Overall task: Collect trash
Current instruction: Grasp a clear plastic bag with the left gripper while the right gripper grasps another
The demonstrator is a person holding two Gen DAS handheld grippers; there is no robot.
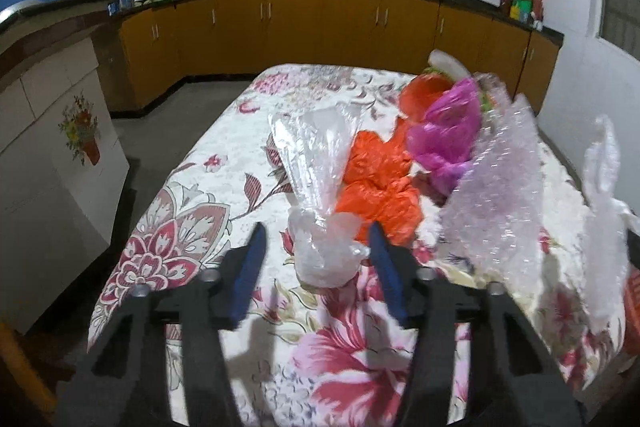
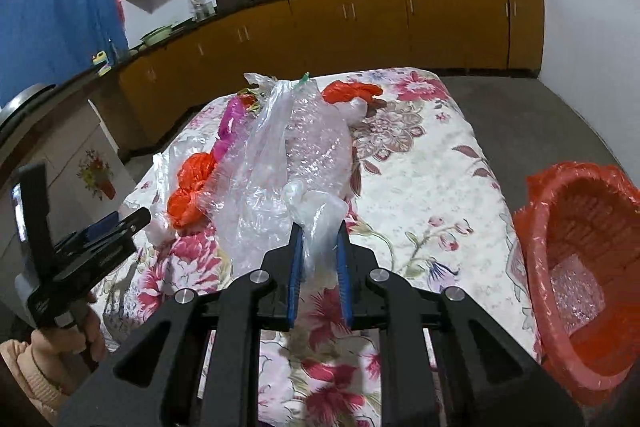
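Observation:
Plastic trash lies on a floral-covered table. A clear plastic bag with a knotted end lies between the blue pads of my open left gripper, untouched by either pad. Beside it lie an orange bag, a pink bag and bubble wrap. My right gripper is shut on a clear plastic bag, with bubble wrap lying behind it. The left gripper also shows in the right wrist view.
An orange-lined bin stands off the table's right edge, with bubble wrap inside. Another orange bag lies at the far end. Yellow kitchen cabinets run along the back wall. A white cabinet stands left.

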